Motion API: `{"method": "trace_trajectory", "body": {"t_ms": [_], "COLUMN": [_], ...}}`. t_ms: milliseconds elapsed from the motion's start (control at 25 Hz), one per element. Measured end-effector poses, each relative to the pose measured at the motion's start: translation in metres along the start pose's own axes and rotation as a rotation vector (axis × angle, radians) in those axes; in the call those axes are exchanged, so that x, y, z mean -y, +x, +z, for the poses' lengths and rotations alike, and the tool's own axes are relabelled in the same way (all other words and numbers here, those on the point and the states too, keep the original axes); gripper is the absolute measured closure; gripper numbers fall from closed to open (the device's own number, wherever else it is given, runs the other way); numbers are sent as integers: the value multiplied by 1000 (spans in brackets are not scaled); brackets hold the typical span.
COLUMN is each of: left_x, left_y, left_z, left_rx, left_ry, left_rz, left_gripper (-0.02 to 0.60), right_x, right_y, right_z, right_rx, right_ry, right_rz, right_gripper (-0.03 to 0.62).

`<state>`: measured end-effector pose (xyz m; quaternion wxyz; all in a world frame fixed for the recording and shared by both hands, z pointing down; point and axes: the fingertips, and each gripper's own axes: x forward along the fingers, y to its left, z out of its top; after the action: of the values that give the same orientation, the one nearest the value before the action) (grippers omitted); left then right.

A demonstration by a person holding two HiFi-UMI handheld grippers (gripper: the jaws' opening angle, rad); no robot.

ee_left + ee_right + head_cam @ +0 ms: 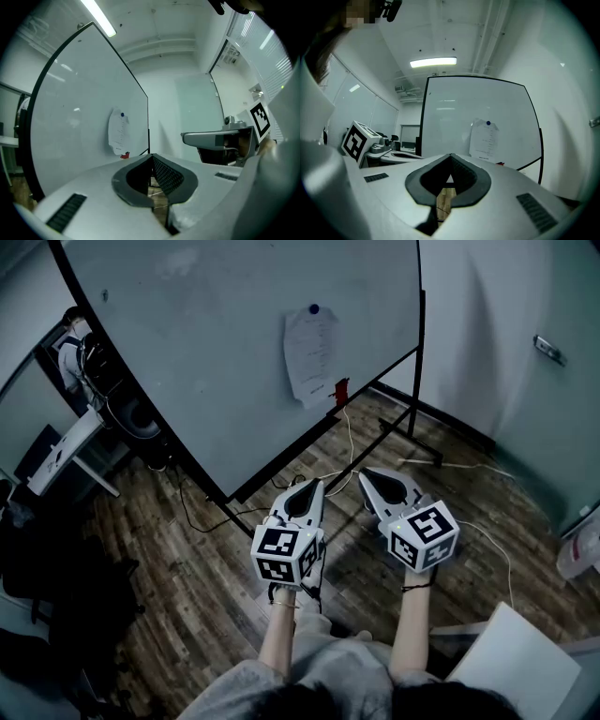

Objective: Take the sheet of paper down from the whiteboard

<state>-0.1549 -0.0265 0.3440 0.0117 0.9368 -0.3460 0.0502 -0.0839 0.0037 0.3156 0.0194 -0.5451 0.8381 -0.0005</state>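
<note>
- Wood-plank floor (187,559) runs under a rolling whiteboard (216,352) with a dark frame. The board's left end is cut off by the picture edge, and its stand shows only on the right side.
- Dim clutter beyond the board's left edge is too dark to name.
- At near right a white panel (516,662) is cut off by the frame.
- On the right part of the board hangs the sheet of paper (311,352), white and slightly rumpled, with its lower edge lifting a little off the surface. A blue magnet (314,309) pins its top. Its print is too small to read.
- Just below the sheet, at the board's lower rim, sits a small red object (340,390) that is too small to identify.
- Near the person, well apart from the sheet, the left gripper (309,484) has its jaw tips together on nothing.
- Beside it, the right gripper (366,474) is likewise closed and empty.
</note>
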Motion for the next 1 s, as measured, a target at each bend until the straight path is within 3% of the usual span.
{"method": "trace_trajectory", "body": {"t_ms": [320,640,1000], "left_x": [-7,-50,-54], "left_y": [-3,14,43], "left_z": [3,17,9], "left_rx": [10,33,20], "left_ry": [-6,-33,-42], "left_rz": [-2,-16,-99], "left_gripper": [577,577,577], "right_x": [3,-2,25], "right_y": [8,45,46], "right_z": [5,10,7], "right_rx": [17,6,25], "right_ry": [11,-19,2], "right_rz": [-4,-15,-104], "right_gripper": [594,594,594]}}
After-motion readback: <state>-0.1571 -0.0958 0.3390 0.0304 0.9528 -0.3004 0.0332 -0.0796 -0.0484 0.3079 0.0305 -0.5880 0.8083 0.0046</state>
